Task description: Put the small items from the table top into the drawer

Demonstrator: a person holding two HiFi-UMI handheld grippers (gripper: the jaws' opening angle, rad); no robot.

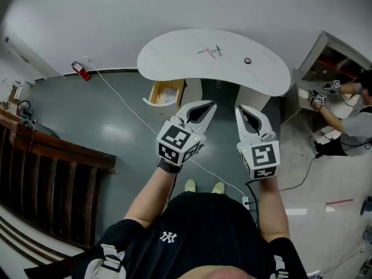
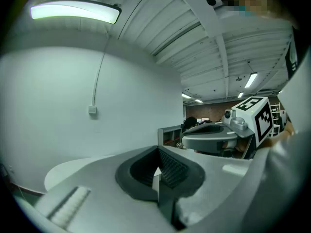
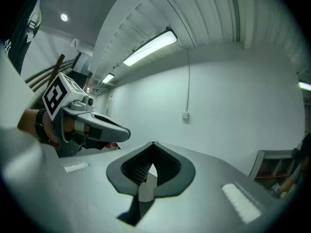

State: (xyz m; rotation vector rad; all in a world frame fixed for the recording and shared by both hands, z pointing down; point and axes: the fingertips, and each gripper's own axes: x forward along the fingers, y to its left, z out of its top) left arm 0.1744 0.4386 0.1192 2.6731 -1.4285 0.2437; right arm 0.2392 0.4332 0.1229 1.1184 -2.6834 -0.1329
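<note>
1. White and kidney-shaped, the desk point(image 1: 174, 57) stands ahead of the person across a stretch of grey floor point(image 1: 116, 127), well apart from both hands. The task's small items lie on its top, none yet lifted.
2. Wood-lined, the drawer point(image 1: 164, 93) hangs pulled out beneath the desk's left end, open to receive them. Something pale lies inside, too small to tell.
3. The left tongs point(image 1: 204, 106) and the right tongs point(image 1: 243, 114) are held out side by side in front of the body, pointing toward the desk. Each is closed tight on nothing, as both gripper views show.
4. The scissors point(image 1: 217, 50) lie near the desk's middle, just beside a thin pink item point(image 1: 206, 52), perhaps a pen.
5. A small dark round item point(image 1: 247, 60) sits apart to their right.
6. The work appears to stand at its approach step. The next move calls for stepping up to the desk, parting one pair of tongs and lowering it over a chosen item. The flat scissors will likely want a careful pinch.
</note>
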